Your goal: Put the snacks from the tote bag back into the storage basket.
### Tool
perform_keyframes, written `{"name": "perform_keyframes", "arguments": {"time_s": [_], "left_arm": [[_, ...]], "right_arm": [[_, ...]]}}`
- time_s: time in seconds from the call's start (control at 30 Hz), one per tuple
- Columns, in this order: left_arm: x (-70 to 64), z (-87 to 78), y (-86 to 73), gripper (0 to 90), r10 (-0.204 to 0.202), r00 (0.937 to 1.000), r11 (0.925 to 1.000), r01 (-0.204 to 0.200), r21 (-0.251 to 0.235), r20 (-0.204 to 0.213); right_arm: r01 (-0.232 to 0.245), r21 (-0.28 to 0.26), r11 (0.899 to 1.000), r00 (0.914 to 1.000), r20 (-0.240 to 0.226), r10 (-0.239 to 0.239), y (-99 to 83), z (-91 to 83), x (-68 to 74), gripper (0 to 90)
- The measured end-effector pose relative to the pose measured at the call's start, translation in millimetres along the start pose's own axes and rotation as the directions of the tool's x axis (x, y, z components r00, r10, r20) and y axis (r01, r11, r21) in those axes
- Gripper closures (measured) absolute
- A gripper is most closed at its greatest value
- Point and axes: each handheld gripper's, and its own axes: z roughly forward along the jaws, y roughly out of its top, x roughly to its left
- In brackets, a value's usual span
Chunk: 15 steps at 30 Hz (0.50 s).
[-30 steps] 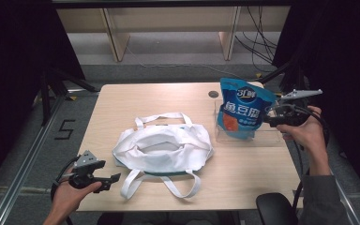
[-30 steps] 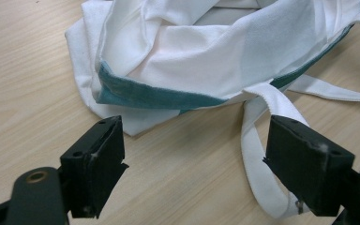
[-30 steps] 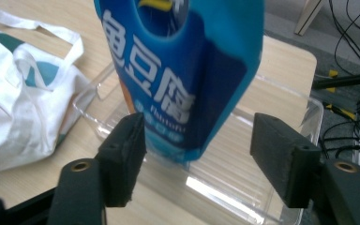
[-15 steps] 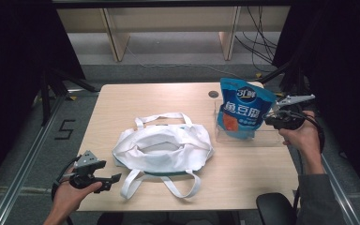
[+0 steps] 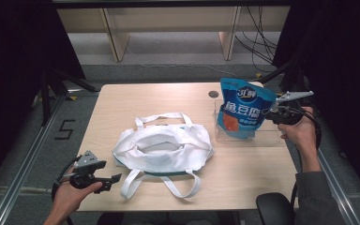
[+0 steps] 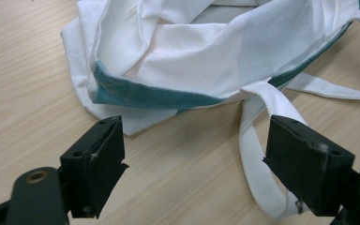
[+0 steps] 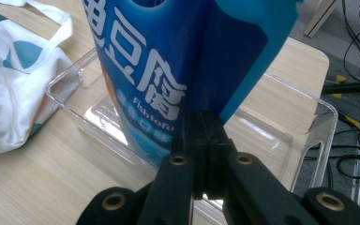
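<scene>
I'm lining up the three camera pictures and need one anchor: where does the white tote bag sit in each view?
High view: the white tote bag lies flat at the table's middle, handles spread toward both long edges.
Left gripper view: it spans the top, just beyond the open jaws of the left gripper.
Right gripper view: it sits at the left edge.
Shared landmark: the blue snack pouch, beside the bag in the high and right gripper views.

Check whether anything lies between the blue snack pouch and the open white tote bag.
Nothing visible blocks it. The right tongs hold the blue pouch over the clear tray; only bare table separates it from the tote bag, whose mouth is open.
</scene>
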Motion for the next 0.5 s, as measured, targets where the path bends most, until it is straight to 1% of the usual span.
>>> {"name": "perform_keyframes", "arguments": {"time_s": [0.03,0.07,0.1,0.13,0.17,0.2,0.23,0.27,0.3,0.33,0.37,0.4,0.43,0.47,0.5], "left_arm": [[0.1,-0.1,-0.1,19.3,0.000,1.0000,1.0000,0.000,0.001,-0.001],[-0.1,0.5,-0.6,19.3,-0.004,1.0000,0.9999,0.004,-0.013,-0.004],[0.0,0.4,-0.4,19.3,-0.018,0.9998,0.9998,0.018,-0.004,0.003],[0.5,0.2,-0.4,19.3,-0.012,0.9999,0.9999,0.012,0.001,0.001],[0.3,-0.1,-0.4,19.3,-0.010,0.9999,0.9999,0.010,0.006,-0.001],[0.4,-0.1,-0.4,19.3,-0.009,1.0000,0.9999,0.009,0.007,-0.002],[0.4,-0.1,-0.3,19.3,-0.009,1.0000,0.9999,0.009,0.007,-0.002],[-0.5,0.5,-0.2,19.3,-0.020,0.9998,0.9998,0.020,-0.004,0.000],[-0.5,0.1,0.0,19.3,-0.011,0.9999,0.9999,0.011,-0.001,-0.004],[-0.2,0.2,0.1,19.3,0.000,1.0000,1.0000,0.000,0.000,-0.005],[-0.1,0.4,0.0,19.3,-0.001,1.0000,1.0000,0.001,-0.001,-0.003],[0.1,0.0,0.4,19.3,-0.001,1.0000,1.0000,0.001,0.007,-0.002],[0.1,0.1,0.3,19.3,-0.003,1.0000,1.0000,0.003,0.000,-0.001],[-0.1,0.3,0.1,19.3,-0.006,1.0000,1.0000,0.006,-0.005,-0.002],[0.1,0.2,0.1,19.3,-0.004,1.0000,1.0000,0.004,-0.002,-0.002]], "right_arm": [[-0.003,-0.002,1.000,1.0000,0.003,0.003,0.0,0.3,-0.7,90.0],[-0.010,-0.019,1.000,0.9999,0.011,0.010,-0.8,1.5,-1.3,90.0],[-0.040,-0.017,0.999,0.9992,0.009,0.040,-0.4,1.3,-0.8,90.0],[-0.016,-0.005,1.000,0.9998,0.013,0.016,-0.5,0.9,-4.1,90.0],[-0.023,-0.027,0.999,0.9995,0.021,0.024,-1.5,2.6,-5.1,90.0],[-0.038,-0.017,0.999,0.9990,0.021,0.038,-1.2,2.1,-6.0,90.0],[-0.012,-0.034,0.999,0.9994,0.033,0.013,-2.5,3.9,-9.1,90.0],[-0.015,-0.025,1.000,0.9994,0.030,0.016,-2.5,3.6,-10.9,90.0],[-0.019,-0.023,1.000,0.9994,0.030,0.020,-2.7,4.3,-12.4,90.0],[-0.029,-0.040,0.999,0.9989,0.037,0.031,-3.4,6.2,-13.0,90.0],[-0.026,-0.039,0.999,0.9987,0.044,0.028,-3.7,8.2,-14.9,90.0],[-0.034,-0.027,0.999,0.9986,0.038,0.035,-3.2,8.0,-15.9,90.0],[-0.036,-0.020,0.999,0.9986,0.039,0.037,-2.7,8.7,-17.5,90.0],[-0.032,-0.035,0.999,0.9982,0.049,0.034,-3.1,11.0,-18.9,90.0],[-0.070,-0.033,0.997,0.9964,0.047,0.071,-2.0,11.7,-17.8,90.0]]}}
